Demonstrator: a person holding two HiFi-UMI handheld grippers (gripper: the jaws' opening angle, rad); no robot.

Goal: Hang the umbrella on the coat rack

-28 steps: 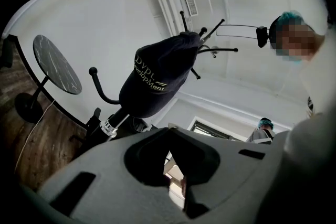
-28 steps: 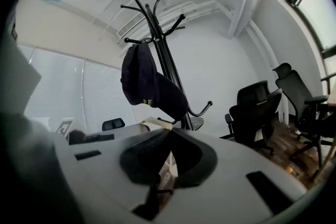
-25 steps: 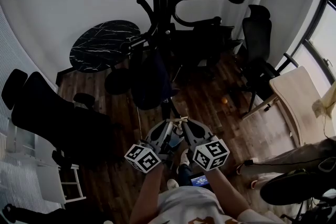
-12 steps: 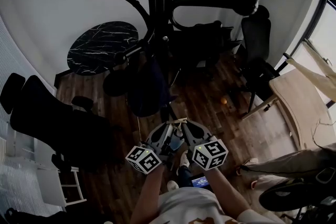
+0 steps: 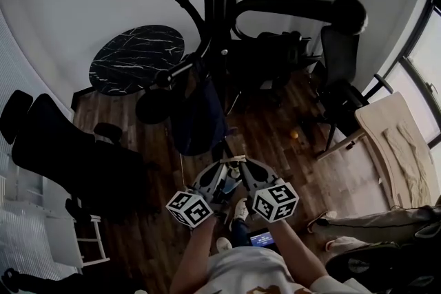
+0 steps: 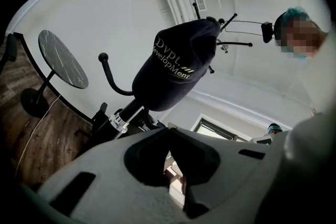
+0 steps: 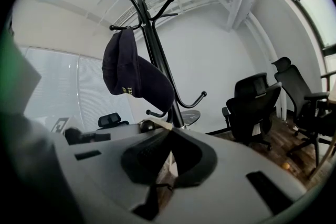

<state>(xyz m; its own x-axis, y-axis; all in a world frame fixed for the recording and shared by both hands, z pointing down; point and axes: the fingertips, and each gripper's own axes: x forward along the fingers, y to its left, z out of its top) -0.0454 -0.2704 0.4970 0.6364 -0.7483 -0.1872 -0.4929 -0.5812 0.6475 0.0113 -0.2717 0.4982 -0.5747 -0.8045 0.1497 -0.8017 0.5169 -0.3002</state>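
A black coat rack (image 5: 217, 3) stands in front of me, its hooks spreading out from the pole. From one upper hook (image 7: 125, 29) hangs a folded navy umbrella (image 5: 196, 117) with pale print on the cloth (image 6: 173, 68), and nothing else touches it. Low in the head view, well short of the rack, my left gripper (image 5: 222, 166) and right gripper (image 5: 242, 164) are side by side with their tips almost touching each other. Each looks up at the umbrella (image 7: 131, 73). The left gripper's jaws (image 6: 169, 131) meet at the tip with nothing in them, as do the right gripper's (image 7: 170, 131).
A round black marble-topped table (image 5: 138, 58) stands left of the rack. Black office chairs (image 5: 337, 58) are behind and to the right, and another black chair (image 5: 62, 148) is at the left. A pale wooden desk (image 5: 396, 141) sits at the right, with a small orange ball (image 5: 294, 135) on the wood floor.
Both grippers stay together in the same place, shut. The umbrella hangs unmoved. The head view has swung a little, and pale cloth at the right edge has shifted.
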